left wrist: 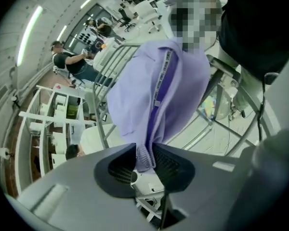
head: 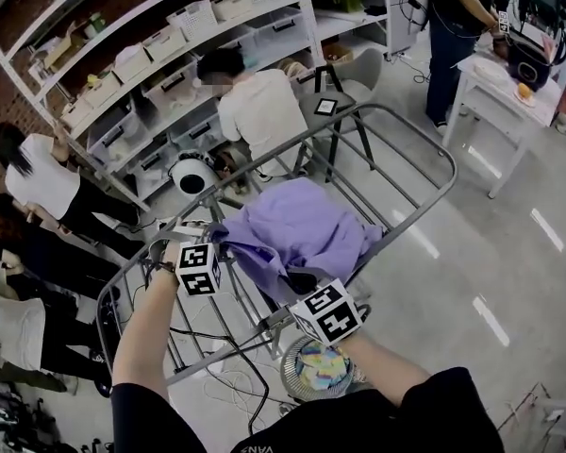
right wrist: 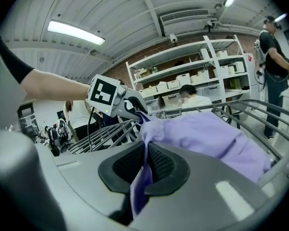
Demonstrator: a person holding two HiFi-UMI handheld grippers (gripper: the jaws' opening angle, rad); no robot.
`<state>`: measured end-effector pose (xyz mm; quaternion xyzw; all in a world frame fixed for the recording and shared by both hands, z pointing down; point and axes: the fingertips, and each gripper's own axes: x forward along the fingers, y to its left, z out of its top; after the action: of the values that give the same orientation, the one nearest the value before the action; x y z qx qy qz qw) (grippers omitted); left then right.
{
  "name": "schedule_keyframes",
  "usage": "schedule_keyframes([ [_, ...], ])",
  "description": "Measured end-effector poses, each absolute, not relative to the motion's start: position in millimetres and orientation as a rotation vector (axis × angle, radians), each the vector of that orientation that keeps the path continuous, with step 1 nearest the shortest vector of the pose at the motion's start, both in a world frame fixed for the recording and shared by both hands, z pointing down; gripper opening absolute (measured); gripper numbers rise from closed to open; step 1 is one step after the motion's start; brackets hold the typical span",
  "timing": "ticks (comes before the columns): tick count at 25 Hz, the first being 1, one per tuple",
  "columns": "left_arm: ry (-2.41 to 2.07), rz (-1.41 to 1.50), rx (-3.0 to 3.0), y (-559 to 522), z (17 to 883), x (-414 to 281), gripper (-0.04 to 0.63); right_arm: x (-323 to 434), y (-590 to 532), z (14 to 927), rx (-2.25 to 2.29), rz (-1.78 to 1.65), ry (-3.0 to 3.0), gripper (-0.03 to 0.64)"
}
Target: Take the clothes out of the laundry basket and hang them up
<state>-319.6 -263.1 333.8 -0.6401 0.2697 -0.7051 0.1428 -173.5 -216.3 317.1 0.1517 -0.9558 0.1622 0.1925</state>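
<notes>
A lavender garment (head: 302,229) lies spread over the bars of a grey metal drying rack (head: 424,140). My left gripper (head: 217,245) is shut on its left edge; in the left gripper view a ribbed hem (left wrist: 145,153) sits pinched between the jaws and the cloth (left wrist: 154,81) stretches away from them. My right gripper (head: 300,286) is shut on the near edge, and the fabric (right wrist: 207,134) runs from its jaws over the rack rails (right wrist: 260,107). The left gripper (right wrist: 131,105) shows there too, at the cloth's far corner. A round laundry basket (head: 292,371) holding colourful clothes stands on the floor under my right arm.
White shelves with storage bins (head: 170,55) run along the back left. A person (head: 255,107) crouches just behind the rack, others stand at the left (head: 38,182), and one stands by a white table (head: 505,83) at the right. Cables (head: 236,347) trail under the rack.
</notes>
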Motion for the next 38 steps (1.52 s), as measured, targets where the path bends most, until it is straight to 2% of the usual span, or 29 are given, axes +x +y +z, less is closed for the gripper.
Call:
schedule_keyframes([
  [7,0.914,-2.067,-1.856,-272,313,-345,0.129,-165,-225,341,0.492,0.468,-2.588,0.037],
  [11,1.052,-2.113,-1.882,-281,305,-349,0.129,-166,-224,348,0.499,0.42,-2.572,0.04],
  [15,0.907,-2.289,-1.762,-279,332,-350,0.127,-164,-219,347,0.501,0.407,-2.574,0.044],
  [23,0.903,-2.163,-1.701,-336,358,-314,0.127,-177,-211,350,0.457,0.295,-2.529,0.052],
  [28,0.874,-2.209,-1.681,-357,369,-303,0.128,-184,-194,351,0.352,0.062,-2.496,0.101],
  [34,1.021,-2.326,-1.664,-365,343,-347,0.129,-205,-189,352,0.232,-0.013,-2.464,0.163],
  [38,0.834,-2.456,-1.777,-337,356,-352,0.129,-221,-176,365,0.079,-0.038,-2.379,0.22],
])
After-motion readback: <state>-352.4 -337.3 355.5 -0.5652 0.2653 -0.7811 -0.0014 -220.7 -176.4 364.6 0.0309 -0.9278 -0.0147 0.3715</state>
